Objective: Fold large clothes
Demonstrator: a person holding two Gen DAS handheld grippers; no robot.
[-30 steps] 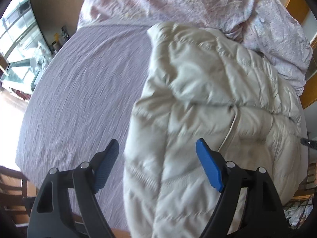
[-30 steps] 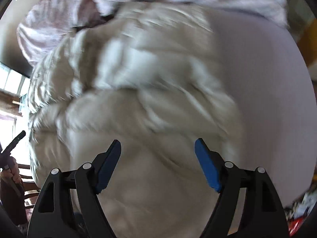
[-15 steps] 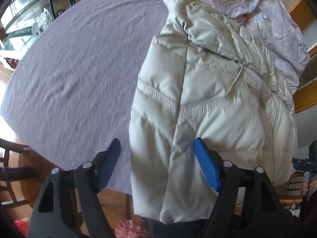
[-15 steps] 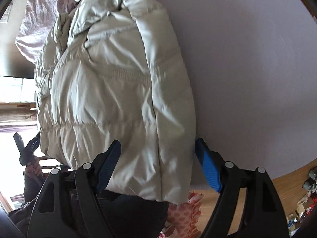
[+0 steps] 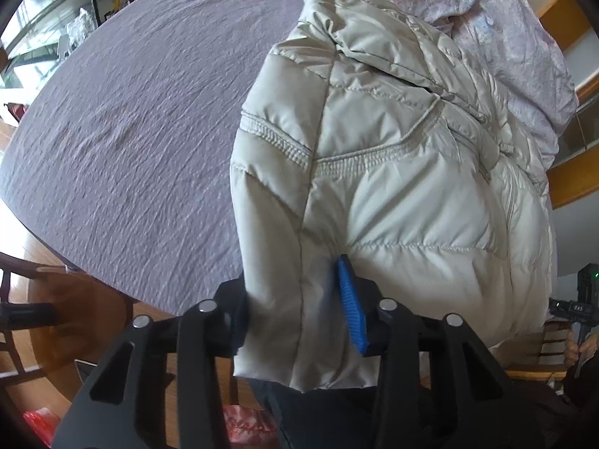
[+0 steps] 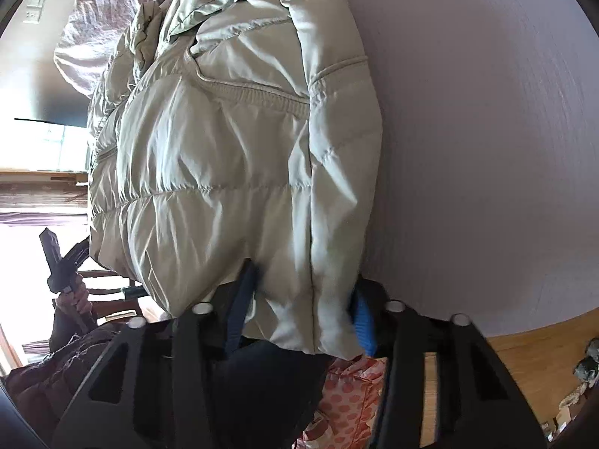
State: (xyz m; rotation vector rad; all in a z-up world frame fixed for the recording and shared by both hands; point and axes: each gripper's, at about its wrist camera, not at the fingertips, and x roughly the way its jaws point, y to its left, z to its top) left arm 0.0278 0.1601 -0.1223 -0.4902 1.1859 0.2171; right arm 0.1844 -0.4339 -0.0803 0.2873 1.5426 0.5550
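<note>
The cream puffer jacket lies along one side of the purple-covered surface, its hem hanging over the near edge. The left tool is clamped on the hem at one corner. The right tool pinches the hem at the other corner. A crumpled pink cloth lies beyond the jacket.

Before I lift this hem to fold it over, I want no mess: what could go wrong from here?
1. The puffy jacket is slick and thick; the left tool and right tool pinch only its hem, which might slip out.
2. The hem hangs over the table edge, so a slip could drop it floorward.
3. Lifting may drag the far end into the crumpled floral cloth.
</note>
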